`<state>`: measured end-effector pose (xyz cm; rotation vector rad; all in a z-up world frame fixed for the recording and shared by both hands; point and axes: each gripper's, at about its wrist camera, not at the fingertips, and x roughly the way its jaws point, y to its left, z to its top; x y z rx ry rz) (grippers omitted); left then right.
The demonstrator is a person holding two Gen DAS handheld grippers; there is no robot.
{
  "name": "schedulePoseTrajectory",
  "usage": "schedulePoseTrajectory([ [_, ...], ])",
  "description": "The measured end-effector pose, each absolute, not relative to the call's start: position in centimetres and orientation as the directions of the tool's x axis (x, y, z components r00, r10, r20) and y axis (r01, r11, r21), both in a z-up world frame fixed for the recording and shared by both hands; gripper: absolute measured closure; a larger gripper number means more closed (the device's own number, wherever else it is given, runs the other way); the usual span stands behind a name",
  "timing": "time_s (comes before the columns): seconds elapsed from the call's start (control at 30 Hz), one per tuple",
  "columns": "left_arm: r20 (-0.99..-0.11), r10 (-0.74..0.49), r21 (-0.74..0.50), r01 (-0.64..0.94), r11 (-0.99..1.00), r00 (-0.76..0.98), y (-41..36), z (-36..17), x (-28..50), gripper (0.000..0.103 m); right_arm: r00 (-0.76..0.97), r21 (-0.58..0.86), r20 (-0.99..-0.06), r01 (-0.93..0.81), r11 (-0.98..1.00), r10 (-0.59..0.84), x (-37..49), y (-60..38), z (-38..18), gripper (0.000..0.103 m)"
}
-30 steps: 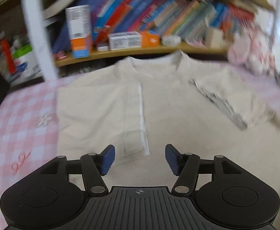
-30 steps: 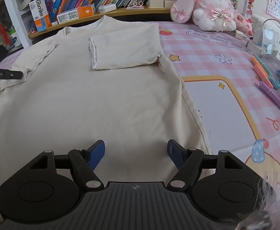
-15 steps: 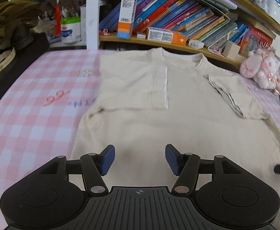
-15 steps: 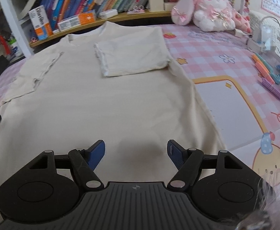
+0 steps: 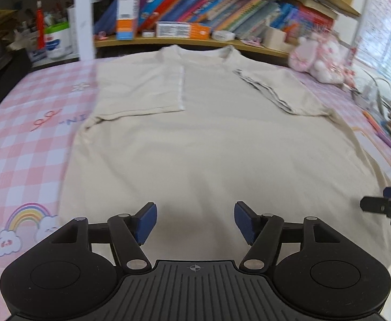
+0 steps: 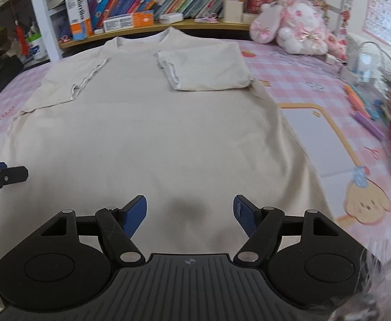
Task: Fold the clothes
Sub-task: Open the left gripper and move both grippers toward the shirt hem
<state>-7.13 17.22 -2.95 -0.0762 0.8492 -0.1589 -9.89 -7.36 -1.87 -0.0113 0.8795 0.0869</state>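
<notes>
**Both tools hovered open over the shirt's hem**

The cream T-shirt (image 5: 209,139) lay flat on the pink checked surface (image 5: 21,139), both sleeves folded inward, collar at 12 o'clock. The left tool (image 5: 195,222) had just been widening, nothing between its pads. The right tool (image 6: 189,215) stood open and empty above the hem.

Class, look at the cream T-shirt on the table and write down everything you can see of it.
The cream T-shirt lies flat, neckline toward the bookshelf, on a pink checked tablecloth. It looks like soft, plain knit cotton with a ribbed collar. Both short sleeves are folded inward onto the chest, showing stitched hems. The body is spread smooth with faint ripples. Nothing visibly touches it but the cloth below; both pairs of fingers stand open at its near end.
</notes>
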Motion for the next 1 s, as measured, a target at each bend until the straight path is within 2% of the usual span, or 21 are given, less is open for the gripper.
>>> schedulePoseTrajectory([
  [0.17,-0.729,-0.185,-0.093,0.173,0.981,0.659,15.7,-2.5,-7.8,0.037,0.656,0.028,-0.753,-0.042,0.999,0.049,-10.9,-8.1,-1.4,0.033],
  [0.27,-0.718,-0.179,-0.076,0.179,0.981,0.673,15.0,-2.0,-8.2,0.031,0.667,0.030,-0.743,-0.055,0.998,0.059,-11.2,-8.5,-1.3,0.033],
  [0.53,-0.718,-0.142,-0.050,0.153,0.987,0.681,12.1,-1.3,-9.0,0.030,0.693,0.052,-0.715,-0.079,0.996,0.093,-12.3,-11.1,-1.1,0.033],
  [0.6,-0.720,-0.134,-0.041,0.150,0.988,0.681,11.0,-1.1,-9.3,0.027,0.700,0.068,-0.707,-0.069,0.995,0.096,-12.6,-12.6,-1.0,0.033],
  [1.0,-0.727,-0.054,-0.009,0.070,0.997,0.684,5.9,-0.1,-12.7,0.027,0.706,0.171,-0.690,-0.057,0.984,0.161,-15.1,-20.2,-1.5,0.033],
])
